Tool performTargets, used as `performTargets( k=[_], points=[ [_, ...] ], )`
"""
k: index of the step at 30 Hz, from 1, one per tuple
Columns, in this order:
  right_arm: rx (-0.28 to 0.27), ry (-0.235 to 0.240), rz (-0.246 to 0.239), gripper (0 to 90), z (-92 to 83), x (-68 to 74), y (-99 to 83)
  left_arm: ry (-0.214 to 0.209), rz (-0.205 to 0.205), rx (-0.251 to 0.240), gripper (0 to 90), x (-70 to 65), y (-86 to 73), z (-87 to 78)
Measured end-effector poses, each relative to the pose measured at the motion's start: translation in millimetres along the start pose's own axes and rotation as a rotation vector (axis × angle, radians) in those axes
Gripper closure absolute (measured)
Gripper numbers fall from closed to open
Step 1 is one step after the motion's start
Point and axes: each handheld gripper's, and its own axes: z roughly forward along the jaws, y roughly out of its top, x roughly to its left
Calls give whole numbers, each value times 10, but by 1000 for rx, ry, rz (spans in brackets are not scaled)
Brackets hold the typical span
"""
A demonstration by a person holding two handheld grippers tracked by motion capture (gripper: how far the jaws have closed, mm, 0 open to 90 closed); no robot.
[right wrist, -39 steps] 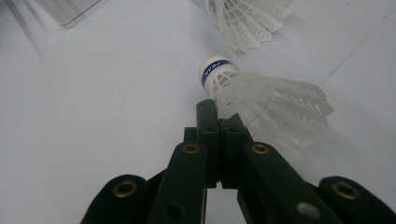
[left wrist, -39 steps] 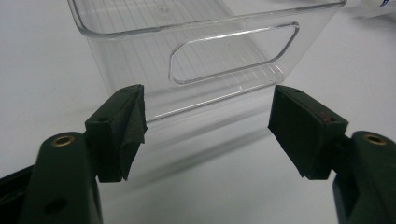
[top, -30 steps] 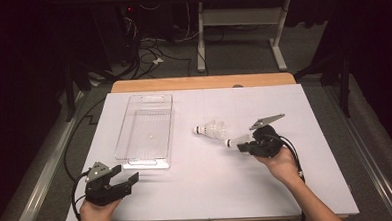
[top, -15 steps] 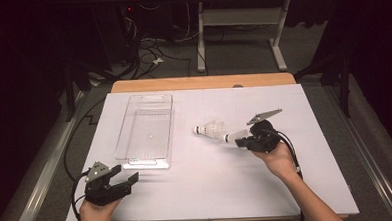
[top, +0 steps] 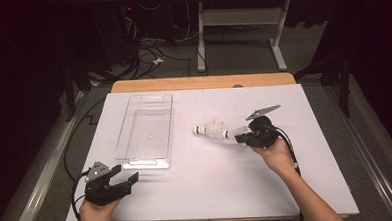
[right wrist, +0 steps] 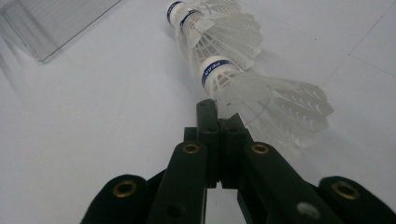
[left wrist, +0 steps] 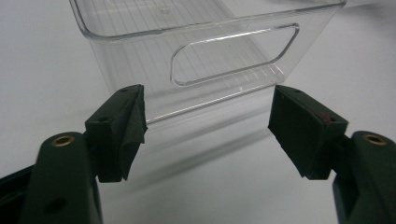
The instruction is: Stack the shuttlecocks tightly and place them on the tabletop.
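A white shuttlecock [top: 236, 132] [right wrist: 266, 102] with a blue band lies right of the table's centre. My right gripper [top: 242, 137] [right wrist: 217, 116] is shut, its jaws pinching the edge of that shuttlecock's skirt. Just beyond it two more shuttlecocks [top: 211, 130] [right wrist: 219, 32] are nested together on the white table. My left gripper [top: 122, 181] [left wrist: 205, 130] rests at the near left, open with nothing between its pads. It points at the short end of a clear plastic container [top: 148, 96] [left wrist: 140, 60] with a handle slot.
The white table cover [top: 212, 190] spans the whole work area. A wooden table edge [top: 203, 82] runs along the far side. Cables trail from both grippers toward the table's near edge.
My right gripper has shifted slightly away from the person, and the pinched shuttlecock has gone with it. The left gripper has stayed put.
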Motion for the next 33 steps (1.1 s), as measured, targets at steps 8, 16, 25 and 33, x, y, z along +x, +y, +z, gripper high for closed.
performTargets(
  k=[8, 16, 25, 33],
  points=[
    [3, -8, 14, 900, 51, -39, 50, -1, 0, 0, 284, 0, 0, 1],
    [11, -11, 15, 900, 104, -45, 115, -6, -3, -2, 282, 6, 0, -2],
    [14, -11, 22, 900, 147, -62, 141, -10, -8, -5, 280, 9, -1, -1],
    [11, -14, 17, 900, 142, -52, 180, -13, -9, -7, 275, 11, -2, -6]
  ],
)
